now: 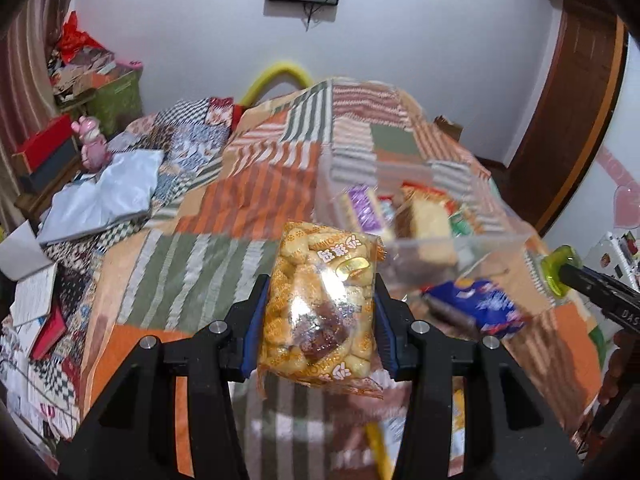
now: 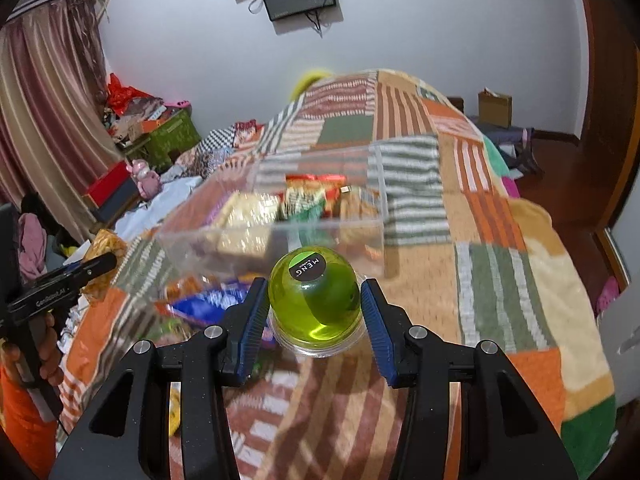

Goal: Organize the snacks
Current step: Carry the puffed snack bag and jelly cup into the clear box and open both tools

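Left wrist view: biscuit pack (image 1: 320, 304) clamped upright in left tool (image 1: 318, 328), clear of the bed (image 1: 248, 196). Clear bin (image 1: 420, 216) ahead and to its right, close, long side across. Right tool (image 2: 316, 312) pinching green jelly cup (image 2: 314, 296), bin (image 2: 276, 232) dead ahead, nearer. Blue packet (image 1: 476, 308) loose below the bin.

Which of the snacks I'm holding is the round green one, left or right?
The jelly cup in the right hand-held gripper: a domed green cup. The left hand-held gripper holds a yellow biscuit bag.
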`<state>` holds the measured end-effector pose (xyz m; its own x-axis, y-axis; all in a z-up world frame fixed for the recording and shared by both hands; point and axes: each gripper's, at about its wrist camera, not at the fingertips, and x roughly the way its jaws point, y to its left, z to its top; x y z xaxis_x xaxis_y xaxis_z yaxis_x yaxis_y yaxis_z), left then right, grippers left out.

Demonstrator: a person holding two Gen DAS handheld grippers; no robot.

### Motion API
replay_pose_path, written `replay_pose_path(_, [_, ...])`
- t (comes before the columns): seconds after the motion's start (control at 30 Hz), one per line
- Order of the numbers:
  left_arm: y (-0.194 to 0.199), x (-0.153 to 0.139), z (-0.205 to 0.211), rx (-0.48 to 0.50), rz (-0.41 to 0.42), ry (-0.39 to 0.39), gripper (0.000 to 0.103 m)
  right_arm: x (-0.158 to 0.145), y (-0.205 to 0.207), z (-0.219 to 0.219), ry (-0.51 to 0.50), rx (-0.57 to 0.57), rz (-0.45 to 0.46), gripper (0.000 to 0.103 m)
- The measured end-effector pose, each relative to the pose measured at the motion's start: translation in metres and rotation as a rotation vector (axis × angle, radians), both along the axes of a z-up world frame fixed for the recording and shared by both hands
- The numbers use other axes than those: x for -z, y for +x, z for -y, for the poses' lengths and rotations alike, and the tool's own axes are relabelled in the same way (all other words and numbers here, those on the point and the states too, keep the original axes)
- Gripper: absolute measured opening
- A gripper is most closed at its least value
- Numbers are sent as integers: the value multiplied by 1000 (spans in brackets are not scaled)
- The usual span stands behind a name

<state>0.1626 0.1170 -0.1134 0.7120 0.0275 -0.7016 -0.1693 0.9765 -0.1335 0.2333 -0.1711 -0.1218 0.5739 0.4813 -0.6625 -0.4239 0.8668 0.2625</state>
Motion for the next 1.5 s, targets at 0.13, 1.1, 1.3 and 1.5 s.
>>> replay_pose_path(0.13, [17,-7,11,29,21,4,46,-10,13,-10,7,-8,34,44])
replay_pose_path(1.1, [136,29,48,130,-35,9,45,22,86,-41,-54,13,-2,44])
replay_pose_path(1.3, [140,36,50,132,-60,12,46,25,86,-47,-100,8,4,44])
replay_pose_path(1.5, [135,34,47,125,-75,10,51,21,82,-47,-112,0,11,45])
